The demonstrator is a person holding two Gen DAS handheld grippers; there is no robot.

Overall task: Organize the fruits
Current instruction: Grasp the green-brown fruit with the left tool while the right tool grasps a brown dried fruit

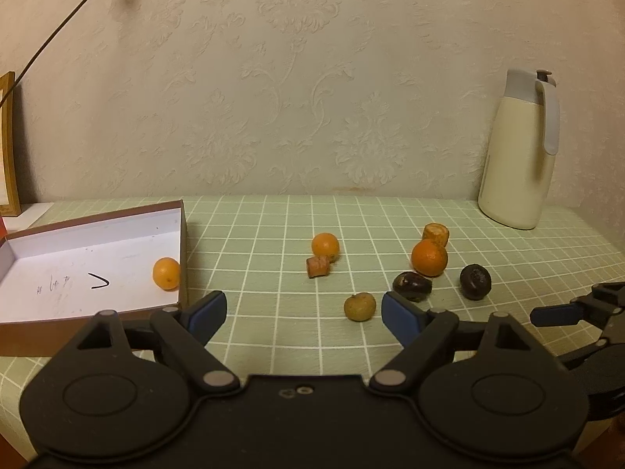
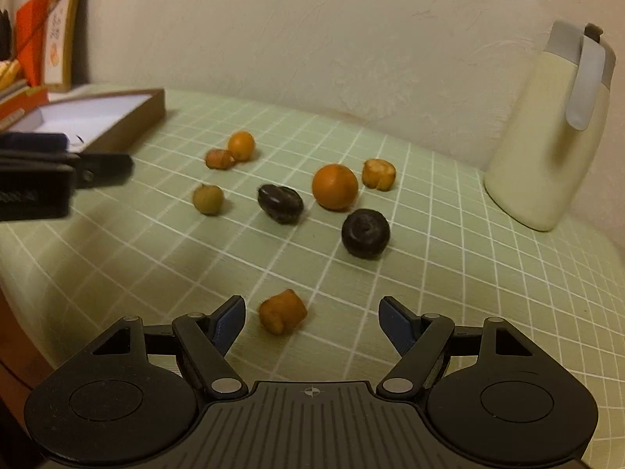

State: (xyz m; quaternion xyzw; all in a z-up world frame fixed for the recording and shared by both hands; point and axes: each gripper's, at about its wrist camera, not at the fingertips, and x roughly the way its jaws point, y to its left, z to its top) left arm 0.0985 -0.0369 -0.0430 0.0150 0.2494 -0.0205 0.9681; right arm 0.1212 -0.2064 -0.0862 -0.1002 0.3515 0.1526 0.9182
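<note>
A brown box with a white inside (image 1: 97, 258) sits at the left and holds one small orange (image 1: 166, 273). On the green checked cloth lie another small orange (image 1: 325, 245), a big orange (image 1: 429, 257), two dark fruits (image 1: 412, 286) (image 1: 475, 281), a greenish fruit (image 1: 359, 306) and brown chunks (image 1: 318, 266) (image 1: 436, 233). My left gripper (image 1: 302, 312) is open and empty, near the box's front right corner. My right gripper (image 2: 312, 322) is open, with an orange-brown chunk (image 2: 282, 311) just ahead between its fingers, not gripped.
A cream thermos jug (image 1: 517, 152) stands at the back right against the wallpapered wall. A framed picture (image 2: 60, 35) and red and orange items (image 2: 29, 39) stand at the far left behind the box (image 2: 101, 117). The left gripper (image 2: 35, 176) shows at the right wrist view's left edge.
</note>
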